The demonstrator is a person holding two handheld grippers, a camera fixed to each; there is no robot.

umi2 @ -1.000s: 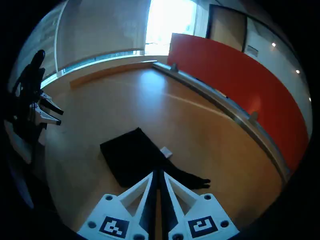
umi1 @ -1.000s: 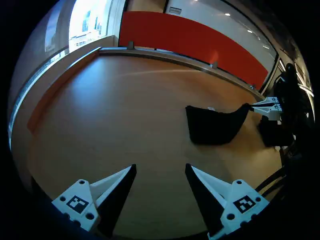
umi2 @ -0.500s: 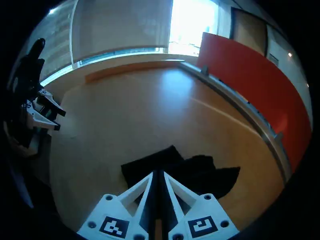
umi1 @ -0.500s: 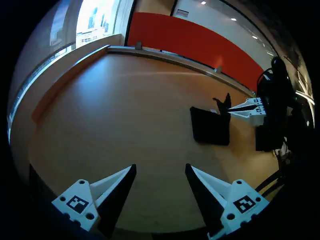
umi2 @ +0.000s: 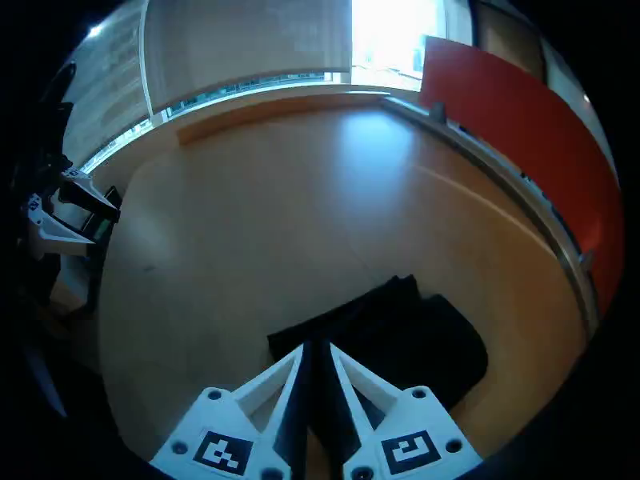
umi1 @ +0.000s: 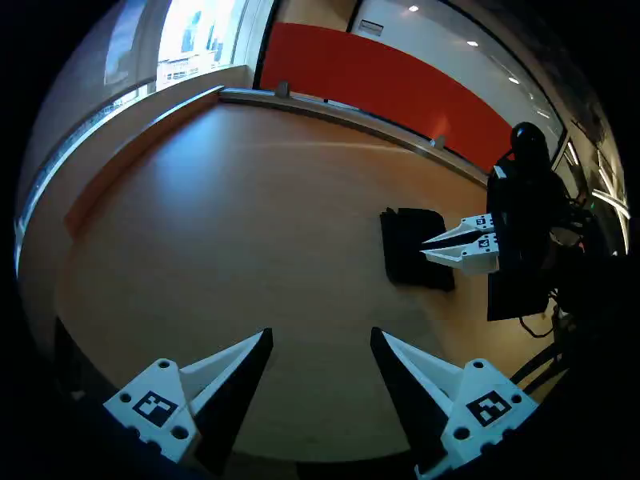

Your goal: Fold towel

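A black towel (umi1: 410,254) lies folded in a narrow stack on the wooden table (umi1: 240,224). In the right gripper view the towel (umi2: 416,340) spreads just past my right gripper (umi2: 318,352), which is shut with dark cloth between its fingers at the towel's near edge. From the left gripper view, that right gripper (umi1: 426,250) sits low over the towel's right side, held by a dark-gloved hand (umi1: 520,216). My left gripper (umi1: 320,340) stands open over bare table, well short of the towel. It also shows far off as the left gripper (umi2: 104,228) at the table's edge.
A red panel (umi1: 384,76) and a metal rail (umi1: 360,120) run along the table's far side. A bright window (umi2: 384,36) and a low ledge (umi2: 264,104) border another side. Dark equipment and cables (umi1: 576,264) sit at the right.
My right gripper carried the lifted towel edge across and down, so the raised flap now lies flat on the stack. The left gripper stayed open and barely shifted.
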